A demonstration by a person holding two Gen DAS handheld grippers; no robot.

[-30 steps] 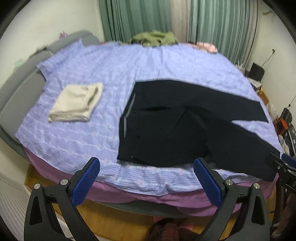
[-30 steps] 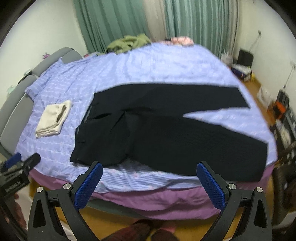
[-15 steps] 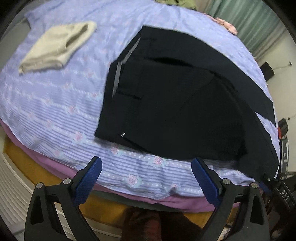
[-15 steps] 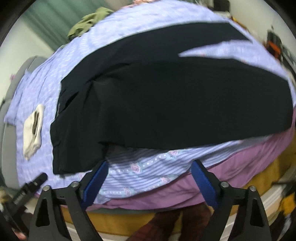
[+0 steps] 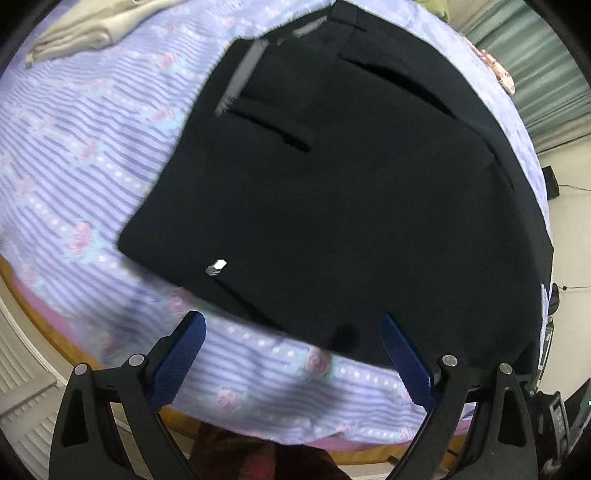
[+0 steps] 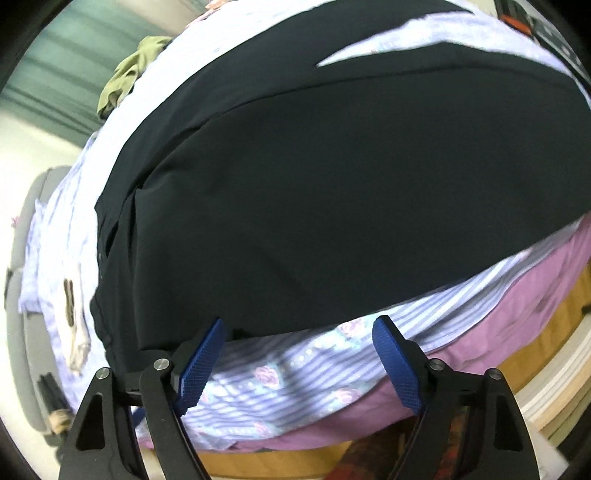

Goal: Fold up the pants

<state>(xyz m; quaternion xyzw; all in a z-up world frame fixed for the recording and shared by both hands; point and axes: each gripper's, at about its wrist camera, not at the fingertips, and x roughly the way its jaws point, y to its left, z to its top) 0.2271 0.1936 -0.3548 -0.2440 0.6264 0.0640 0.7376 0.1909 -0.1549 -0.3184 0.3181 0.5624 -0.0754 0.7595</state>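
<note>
Black fabric pants (image 5: 351, 192) lie flat on the lilac striped floral bedsheet (image 5: 92, 155). Left gripper (image 5: 291, 332) spread wide above the hem edge, nothing pinched. Right gripper (image 6: 295, 334) jaws closing, only sheet between them.

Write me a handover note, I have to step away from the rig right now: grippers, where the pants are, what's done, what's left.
Left gripper: open, nothing between its fingers, over the near edge of the pants by the waist.
Right gripper: jaws closing, nothing between them yet, over the near edge of the leg.
Pants: spread flat on the bed, legs splayed apart, waistband toward the folded beige garment.
Done: nothing folded, nothing gripped.
Left: pinch the near edge with both grippers, probably bring one leg over the other, then fold lengthwise.
</note>
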